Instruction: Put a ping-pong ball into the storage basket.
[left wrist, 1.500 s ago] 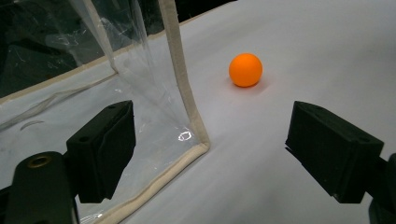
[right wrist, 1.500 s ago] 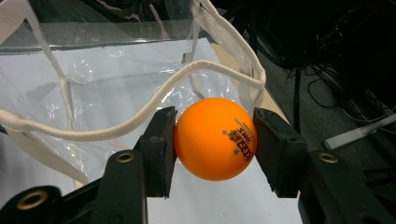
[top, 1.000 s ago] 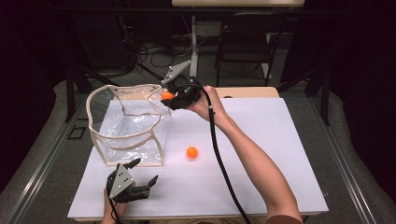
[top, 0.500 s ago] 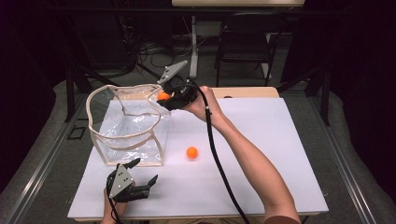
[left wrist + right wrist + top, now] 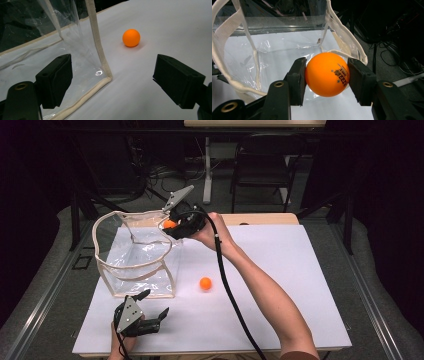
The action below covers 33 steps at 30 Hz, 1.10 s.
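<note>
A clear plastic bag with a cream fabric rim stands open on the left of the white table. My right gripper is shut on an orange ball and holds it over the bag's far right rim. A second orange ball lies on the table just right of the bag, also visible past the bag's corner. My left gripper rests open near the table's front edge, in front of the bag's near corner, with nothing between its jaws.
Chairs and a table leg stand in the dark area behind the table. Cables lie on the floor there. My right gripper's black cable trails along the forearm across the table.
My right gripper with its ball has shifted slightly left, further over the bag's rim. The left gripper and the loose ball have not moved.
</note>
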Available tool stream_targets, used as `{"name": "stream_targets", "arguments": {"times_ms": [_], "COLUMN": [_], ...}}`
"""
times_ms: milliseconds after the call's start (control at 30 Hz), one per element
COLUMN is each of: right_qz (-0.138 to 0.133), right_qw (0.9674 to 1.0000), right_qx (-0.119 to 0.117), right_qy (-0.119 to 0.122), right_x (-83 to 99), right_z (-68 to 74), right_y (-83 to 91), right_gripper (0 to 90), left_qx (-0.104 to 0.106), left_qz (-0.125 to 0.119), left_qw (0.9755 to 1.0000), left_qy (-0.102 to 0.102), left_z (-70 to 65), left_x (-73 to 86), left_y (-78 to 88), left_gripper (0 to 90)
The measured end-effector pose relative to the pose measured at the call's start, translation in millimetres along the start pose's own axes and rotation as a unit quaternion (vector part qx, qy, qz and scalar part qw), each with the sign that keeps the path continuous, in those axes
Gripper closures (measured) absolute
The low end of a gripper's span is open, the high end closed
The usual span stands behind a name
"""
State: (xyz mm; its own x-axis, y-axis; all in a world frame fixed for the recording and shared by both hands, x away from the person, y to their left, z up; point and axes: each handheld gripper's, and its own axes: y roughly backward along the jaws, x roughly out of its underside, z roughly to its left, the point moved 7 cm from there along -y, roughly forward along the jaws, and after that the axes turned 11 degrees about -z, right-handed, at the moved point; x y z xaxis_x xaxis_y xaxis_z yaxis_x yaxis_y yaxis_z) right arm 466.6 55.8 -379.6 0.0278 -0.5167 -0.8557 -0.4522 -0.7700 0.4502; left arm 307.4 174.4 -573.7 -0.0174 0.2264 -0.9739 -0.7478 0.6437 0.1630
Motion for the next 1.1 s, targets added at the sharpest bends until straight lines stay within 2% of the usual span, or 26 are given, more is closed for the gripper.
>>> {"name": "stream_targets", "arguments": {"times_ms": [533,933,1100], "right_qz": [-0.008,-0.010,-0.003], "right_qw": [0.9999,0.9998,0.9997], "right_qx": [-0.006,-0.016,-0.020], "right_qy": [0.013,0.010,0.012], "right_x": [-12.9,-14.6,-14.6], "right_z": [8.3,13.3,17.2], "right_y": [-2.1,-9.9,-14.0], "right_gripper": [51.3,51.4,51.3], "left_qx": [0.000,0.000,0.000], "left_qz": [0.000,-0.002,-0.001], "left_qw": [1.0000,1.0000,1.0000], "left_qy": [-0.003,-0.003,-0.004], "left_z": [-0.5,-0.8,-0.6], "left_x": [-0.3,-1.2,-1.0], "left_y": [-0.5,0.2,0.2], "left_gripper": [15.8,15.8,15.8]}}
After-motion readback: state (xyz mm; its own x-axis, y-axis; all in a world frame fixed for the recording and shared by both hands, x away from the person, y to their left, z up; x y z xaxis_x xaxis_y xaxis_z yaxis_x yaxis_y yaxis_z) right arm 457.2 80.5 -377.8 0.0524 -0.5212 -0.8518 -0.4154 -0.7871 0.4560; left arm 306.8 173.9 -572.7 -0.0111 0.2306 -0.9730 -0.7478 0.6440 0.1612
